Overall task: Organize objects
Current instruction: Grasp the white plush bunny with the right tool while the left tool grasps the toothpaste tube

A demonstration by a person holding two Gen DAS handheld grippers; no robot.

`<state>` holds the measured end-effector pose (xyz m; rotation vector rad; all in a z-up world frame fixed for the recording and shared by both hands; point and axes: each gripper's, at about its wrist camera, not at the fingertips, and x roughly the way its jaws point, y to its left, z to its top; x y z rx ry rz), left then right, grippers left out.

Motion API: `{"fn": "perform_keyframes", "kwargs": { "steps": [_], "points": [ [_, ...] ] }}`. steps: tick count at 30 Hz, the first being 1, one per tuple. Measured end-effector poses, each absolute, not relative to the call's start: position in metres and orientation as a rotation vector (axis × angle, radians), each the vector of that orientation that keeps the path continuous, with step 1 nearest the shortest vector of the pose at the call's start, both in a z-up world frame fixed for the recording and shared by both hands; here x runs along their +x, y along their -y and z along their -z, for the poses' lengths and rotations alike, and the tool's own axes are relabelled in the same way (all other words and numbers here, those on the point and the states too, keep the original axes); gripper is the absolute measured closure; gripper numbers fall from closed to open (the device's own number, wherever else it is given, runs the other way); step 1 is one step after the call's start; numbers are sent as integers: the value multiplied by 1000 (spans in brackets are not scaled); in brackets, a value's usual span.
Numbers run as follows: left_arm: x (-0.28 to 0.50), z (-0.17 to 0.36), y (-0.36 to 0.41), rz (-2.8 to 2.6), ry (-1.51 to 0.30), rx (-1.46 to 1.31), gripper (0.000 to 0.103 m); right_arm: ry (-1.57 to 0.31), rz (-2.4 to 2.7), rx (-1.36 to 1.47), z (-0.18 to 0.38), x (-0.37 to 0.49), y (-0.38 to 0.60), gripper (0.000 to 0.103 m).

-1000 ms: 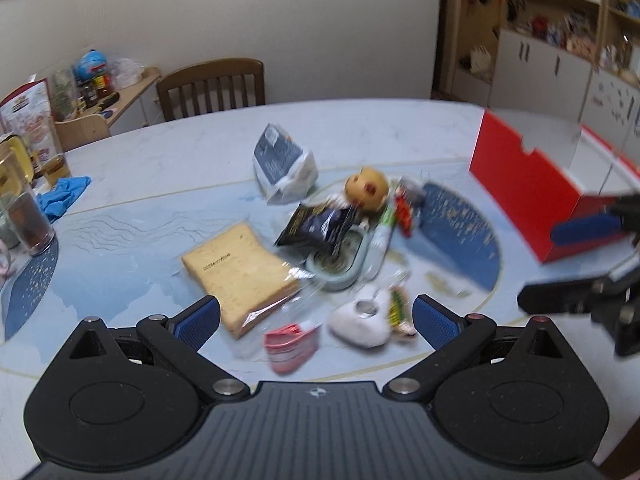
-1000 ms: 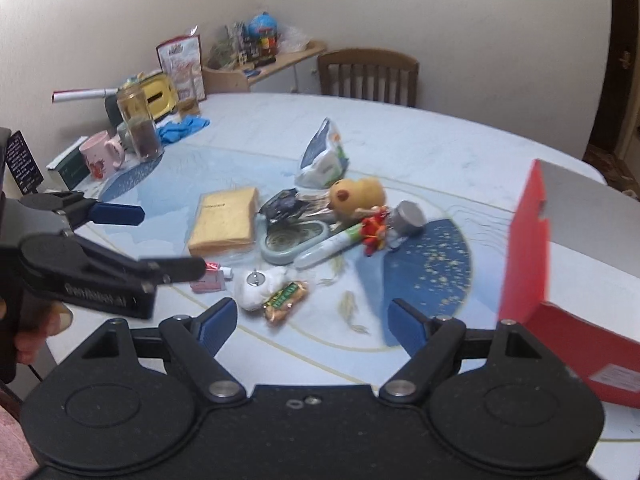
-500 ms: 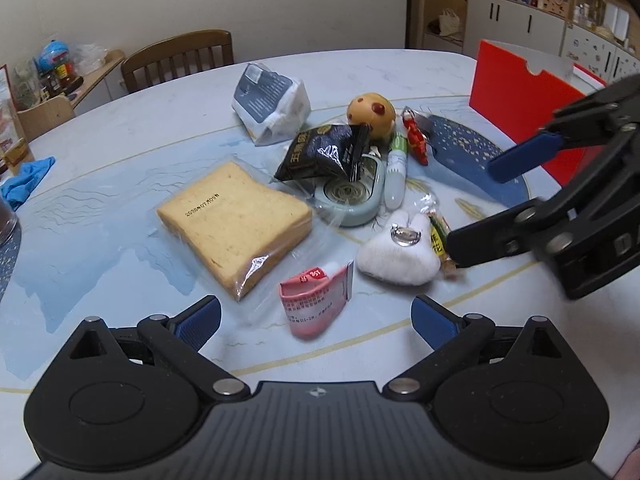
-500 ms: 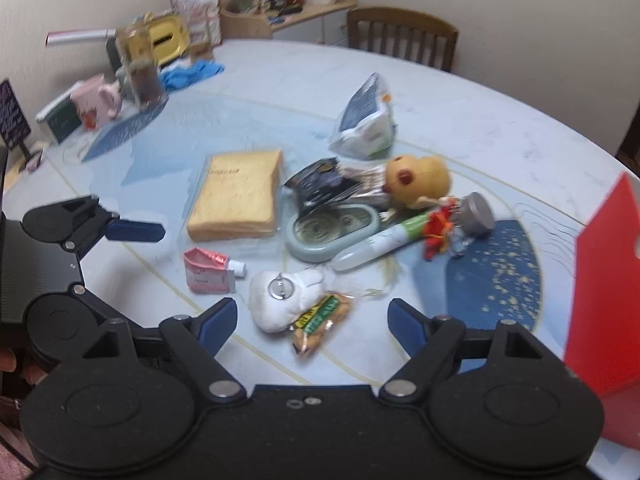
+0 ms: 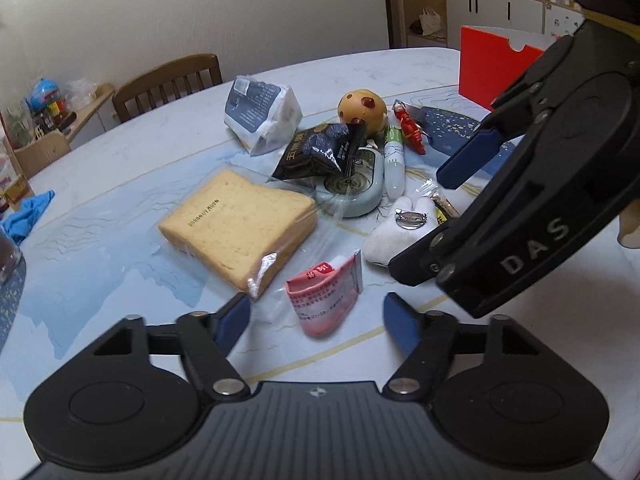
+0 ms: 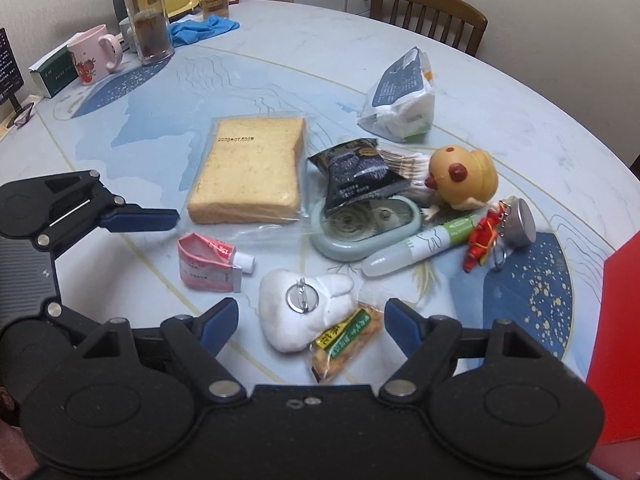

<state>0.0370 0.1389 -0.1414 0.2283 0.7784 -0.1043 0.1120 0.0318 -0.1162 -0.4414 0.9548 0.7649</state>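
Note:
A heap of small objects lies mid-table: wrapped bread (image 5: 236, 224) (image 6: 248, 168), pink tube (image 5: 326, 296) (image 6: 208, 264), white plush (image 5: 400, 232) (image 6: 304, 308), snack bar (image 6: 344, 344), black packet (image 6: 356, 172), teal tape dispenser (image 6: 364, 224), yellow toy (image 6: 464, 176), white-green tube (image 6: 424, 248), red figure keychain (image 6: 480, 240), tissue pack (image 6: 400, 96). My left gripper (image 5: 316, 320) is open just before the pink tube. My right gripper (image 6: 308, 320) is open above the plush and snack bar. The right gripper also shows in the left wrist view (image 5: 520, 184).
A red box (image 5: 492, 68) (image 6: 616, 344) stands at the table's right. A jar (image 6: 148, 20), pink mug (image 6: 92, 56), blue cloth (image 6: 204, 28) and a green box (image 6: 52, 72) sit at the far left. A wooden chair (image 6: 428, 12) is behind the table.
Both grippers have moved lower and closer to the heap. The right gripper has come over the plush and snack bar. Both stay open.

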Motion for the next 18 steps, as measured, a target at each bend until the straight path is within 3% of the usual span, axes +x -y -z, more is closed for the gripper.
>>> {"fn": "perform_keyframes", "kwargs": {
  "steps": [5,12,18],
  "points": [
    [28,139,-135,113,-770,279,44,-963,-763,-447,118,111,-39,30],
    [33,142,-136,139,-767,268,46,-970,-743,-462,121,114,-43,34],
    [37,143,-140,137,-752,268,61,-962,-715,-460,120,115,-43,49]
  ]
}}
